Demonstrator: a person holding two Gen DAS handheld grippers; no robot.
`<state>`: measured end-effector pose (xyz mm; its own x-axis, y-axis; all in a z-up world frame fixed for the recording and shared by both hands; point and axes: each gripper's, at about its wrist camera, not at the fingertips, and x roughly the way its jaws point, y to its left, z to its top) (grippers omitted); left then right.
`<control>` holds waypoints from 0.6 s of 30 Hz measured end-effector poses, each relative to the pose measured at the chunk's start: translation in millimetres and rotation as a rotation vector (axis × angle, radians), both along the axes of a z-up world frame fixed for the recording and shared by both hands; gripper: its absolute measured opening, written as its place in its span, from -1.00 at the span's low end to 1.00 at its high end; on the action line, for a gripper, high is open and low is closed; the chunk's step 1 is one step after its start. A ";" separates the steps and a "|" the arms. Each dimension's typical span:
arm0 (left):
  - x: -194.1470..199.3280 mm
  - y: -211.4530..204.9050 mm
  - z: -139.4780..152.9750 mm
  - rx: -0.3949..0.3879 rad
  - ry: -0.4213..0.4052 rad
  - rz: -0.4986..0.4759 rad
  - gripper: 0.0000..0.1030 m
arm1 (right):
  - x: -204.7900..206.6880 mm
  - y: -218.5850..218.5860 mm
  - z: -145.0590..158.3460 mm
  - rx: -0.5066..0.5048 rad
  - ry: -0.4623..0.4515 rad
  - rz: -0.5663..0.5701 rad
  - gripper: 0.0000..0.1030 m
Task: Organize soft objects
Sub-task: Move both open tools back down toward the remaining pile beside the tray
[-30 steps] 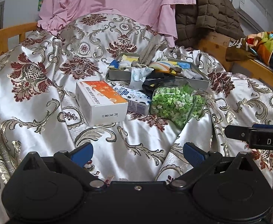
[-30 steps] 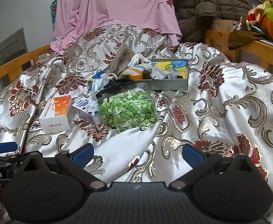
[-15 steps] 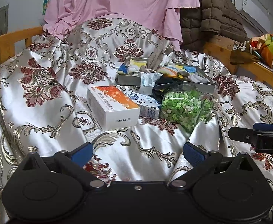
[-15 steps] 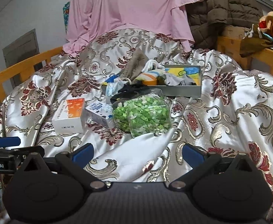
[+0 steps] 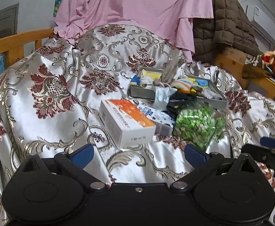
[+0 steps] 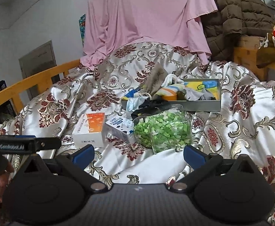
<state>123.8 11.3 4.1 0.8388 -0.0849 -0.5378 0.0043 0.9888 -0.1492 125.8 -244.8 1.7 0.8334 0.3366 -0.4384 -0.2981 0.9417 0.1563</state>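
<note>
My left gripper [image 5: 138,153] and right gripper [image 6: 138,153] both gape wide and empty, blue-padded fingers [image 6: 83,154] level over the glossy, rumpled satin bedspread [image 5: 49,98]. Just ahead of them sit a crinkly clear bag of green pieces [image 6: 162,130], a rigid orange-and-white carton [image 5: 126,121] and a smaller blue-printed box [image 6: 120,127]. Beyond these, a grey metal tray [image 6: 199,106] holds limp socks and cloths [image 6: 172,90], some spilling over its near edge.

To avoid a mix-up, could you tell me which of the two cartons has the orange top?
The larger box, on the left; the smaller box beside it is blue and white.
</note>
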 end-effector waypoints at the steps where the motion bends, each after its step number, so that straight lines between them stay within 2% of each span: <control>1: 2.2 1.6 0.6 -0.008 0.002 0.005 0.98 | 0.3 0.0 -0.1 -0.002 -0.004 0.002 0.99; 4: 7.3 6.1 2.3 -0.024 0.005 0.017 0.98 | 2.2 0.6 -0.2 -0.002 -0.010 0.002 0.99; 9: 18.4 11.4 15.0 -0.007 0.002 -0.003 0.98 | 10.3 4.0 6.2 -0.017 -0.061 0.004 0.99; 18: 51.3 24.5 53.5 -0.012 -0.030 -0.007 0.98 | 44.5 14.7 38.5 -0.043 -0.182 -0.007 0.99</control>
